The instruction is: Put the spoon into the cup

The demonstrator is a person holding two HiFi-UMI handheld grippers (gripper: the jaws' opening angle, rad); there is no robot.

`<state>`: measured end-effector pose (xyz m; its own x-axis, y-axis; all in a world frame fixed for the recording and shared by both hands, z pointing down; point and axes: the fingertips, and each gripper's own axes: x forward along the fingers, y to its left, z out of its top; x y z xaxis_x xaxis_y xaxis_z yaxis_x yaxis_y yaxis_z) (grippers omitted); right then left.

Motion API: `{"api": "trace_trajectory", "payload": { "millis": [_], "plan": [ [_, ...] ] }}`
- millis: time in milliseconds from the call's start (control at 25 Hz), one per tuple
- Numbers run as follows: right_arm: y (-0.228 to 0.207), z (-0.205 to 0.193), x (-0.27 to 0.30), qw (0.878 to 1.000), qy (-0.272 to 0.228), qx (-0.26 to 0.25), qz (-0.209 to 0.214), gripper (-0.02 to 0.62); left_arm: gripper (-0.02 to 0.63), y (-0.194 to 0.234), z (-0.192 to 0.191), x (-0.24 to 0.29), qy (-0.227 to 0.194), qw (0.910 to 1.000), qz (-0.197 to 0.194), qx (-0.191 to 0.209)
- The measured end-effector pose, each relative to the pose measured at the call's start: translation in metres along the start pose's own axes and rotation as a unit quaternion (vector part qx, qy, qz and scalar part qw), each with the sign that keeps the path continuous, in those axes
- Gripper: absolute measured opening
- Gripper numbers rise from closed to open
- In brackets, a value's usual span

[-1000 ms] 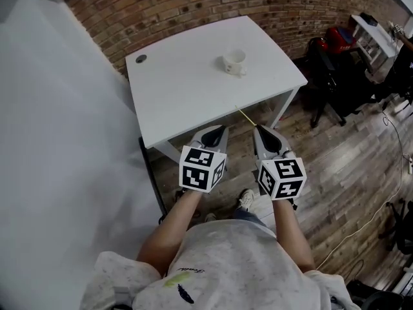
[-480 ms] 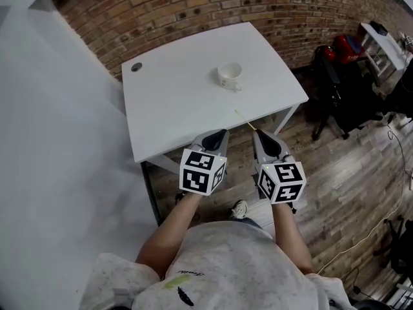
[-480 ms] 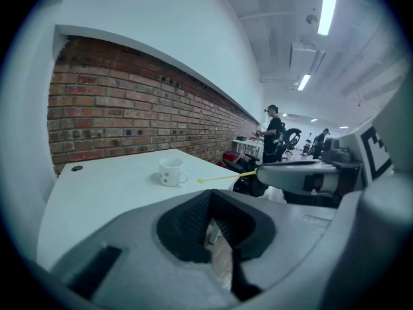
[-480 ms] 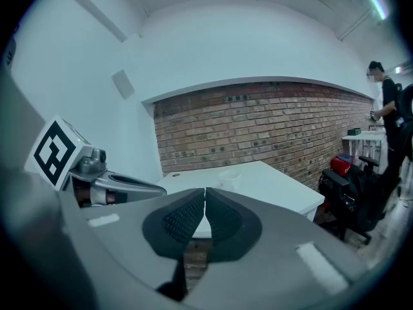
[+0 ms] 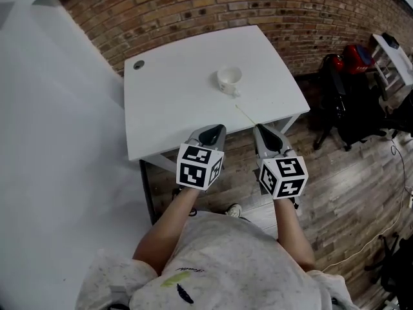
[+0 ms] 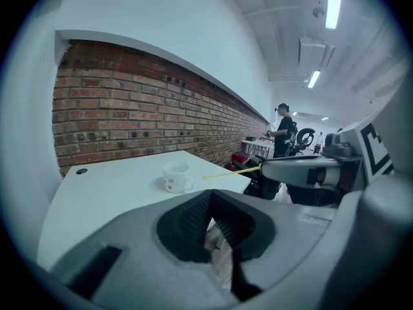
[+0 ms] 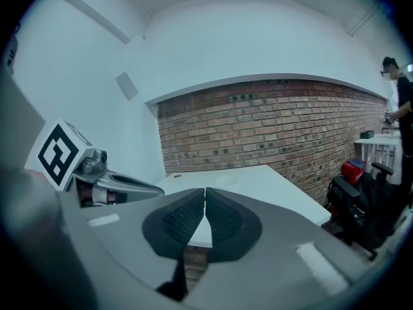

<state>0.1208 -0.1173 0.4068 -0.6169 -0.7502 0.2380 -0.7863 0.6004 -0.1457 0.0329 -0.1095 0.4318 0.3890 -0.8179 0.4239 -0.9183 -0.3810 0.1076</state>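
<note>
The left tongs [image 5: 218, 129], closed and empty, hover at the white surface's [image 5: 168, 102] near edge. The cup [image 5: 229, 79] stands upright mid-surface. The thin yellow spoon [image 5: 245, 113], pinched in the right tongs [image 5: 259, 128], points at it. Carrying step; next likely needs lifting over the rim.

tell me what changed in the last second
Both grippers were carried forward toward the table. The spoon, clamped in the right gripper, now has its tip past the table's front edge and much nearer the cup, though not yet at it. Unchanged: the right gripper shut on the spoon, the left gripper shut and empty, the cup upright in its spot.
</note>
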Motion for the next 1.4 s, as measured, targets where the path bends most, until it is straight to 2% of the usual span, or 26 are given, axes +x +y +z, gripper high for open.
{"api": "trace_trajectory", "payload": {
  "millis": [440, 1400],
  "plan": [
    [-0.019, 0.008, 0.033, 1.000, 0.007, -0.008, 0.007, 0.017, -0.008, 0.020, 0.007, 0.034, 0.002, 0.9999, 0.003, -0.014],
    [-0.061, 0.024, 0.198, 0.998, 0.058, -0.007, -0.009, 0.017, -0.008, 0.137, 0.047, 0.143, 0.017, 0.9990, -0.021, -0.036]
  ]
}}
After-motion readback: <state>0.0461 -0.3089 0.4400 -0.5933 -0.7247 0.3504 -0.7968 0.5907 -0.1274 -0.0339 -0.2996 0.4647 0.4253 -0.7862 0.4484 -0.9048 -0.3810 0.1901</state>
